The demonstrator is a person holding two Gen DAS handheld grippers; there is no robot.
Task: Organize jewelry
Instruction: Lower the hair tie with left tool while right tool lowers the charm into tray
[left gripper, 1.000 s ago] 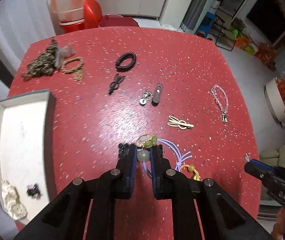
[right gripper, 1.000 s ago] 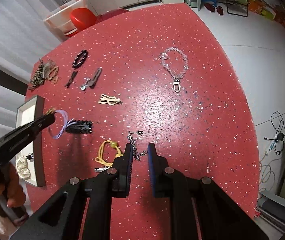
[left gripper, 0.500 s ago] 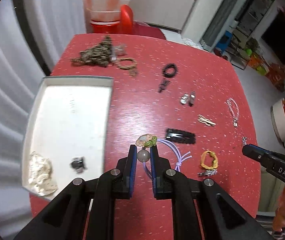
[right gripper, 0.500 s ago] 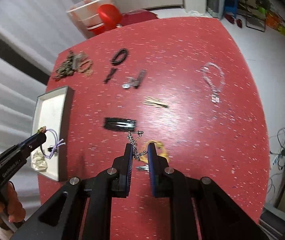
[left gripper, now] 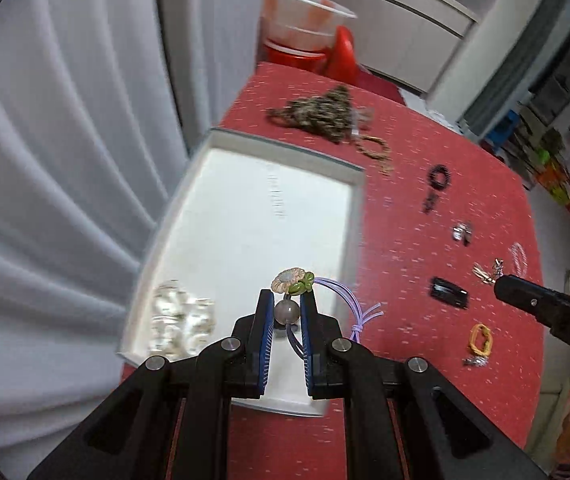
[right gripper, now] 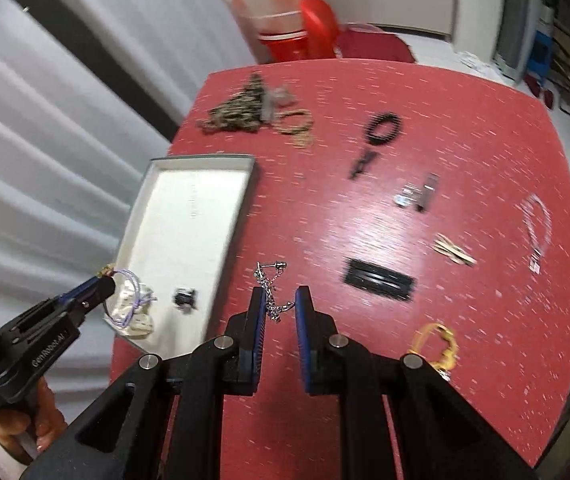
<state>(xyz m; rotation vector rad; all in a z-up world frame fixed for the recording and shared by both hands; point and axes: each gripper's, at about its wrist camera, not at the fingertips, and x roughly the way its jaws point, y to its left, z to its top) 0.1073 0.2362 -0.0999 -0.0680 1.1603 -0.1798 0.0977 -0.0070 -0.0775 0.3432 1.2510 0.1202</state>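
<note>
My left gripper (left gripper: 287, 300) is shut on a purple cord bracelet (left gripper: 349, 300), pinching its grey bead, with a flower charm just past the fingertips. It hangs above the near part of the white tray (left gripper: 245, 208). The right wrist view shows that same left gripper (right gripper: 103, 284) over the tray's (right gripper: 189, 208) near corner. My right gripper (right gripper: 281, 292) is shut on a silver chain earring (right gripper: 271, 280), held above the red table (right gripper: 465, 120) just right of the tray. Its tip, the right gripper (left gripper: 501, 282), shows at the right edge of the left wrist view.
In the tray lie white lacy pieces (left gripper: 177, 320) and a small black item (right gripper: 185, 298). Loose on the table are a black hair clip (right gripper: 379, 280), yellow band (right gripper: 437, 340), gold clip (right gripper: 455, 252), silver bracelet (right gripper: 539, 224), black bead bracelet (right gripper: 385, 126) and bronze chain heap (right gripper: 241, 110). A curtain hangs left.
Both grippers have swung left across the table with their pieces. The left one has gone from over the table to over the tray; the right now hangs beside the tray.
</note>
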